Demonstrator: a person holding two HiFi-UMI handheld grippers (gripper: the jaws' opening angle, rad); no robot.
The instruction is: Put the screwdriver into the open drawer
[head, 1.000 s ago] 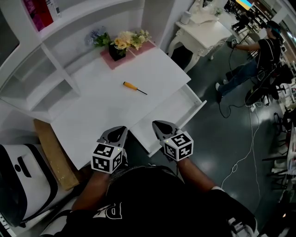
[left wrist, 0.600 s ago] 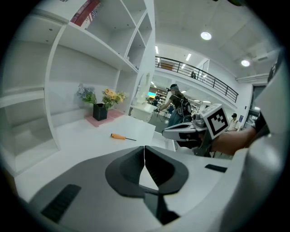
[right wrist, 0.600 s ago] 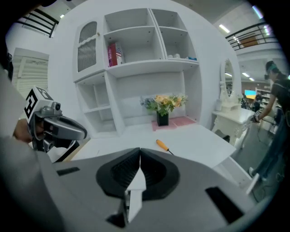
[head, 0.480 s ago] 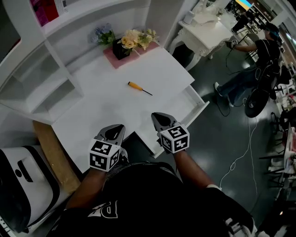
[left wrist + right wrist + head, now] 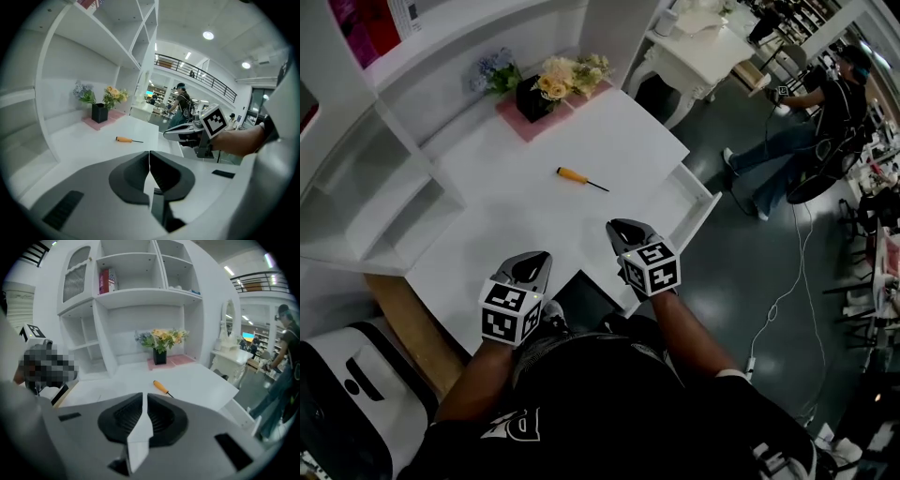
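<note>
Well, the screwdriver [image 5: 577, 178] lies on the worktop [image 5: 508, 225], blade toward the drawer [image 5: 671, 217], ahead and slightly left of the nearer right hand-held gripper [image 5: 624, 228], whose empty jaws have just been parting a little.

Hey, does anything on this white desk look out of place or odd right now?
Only the orange screwdriver lying loose in the middle of the desk, and the drawer standing pulled open on its near side. Nothing looks spilled, tipped or damaged.

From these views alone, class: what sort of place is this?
Probably a furniture showroom: a staged white desk with flowers, an ornate white table across the aisle, and a railed upper gallery.
</note>
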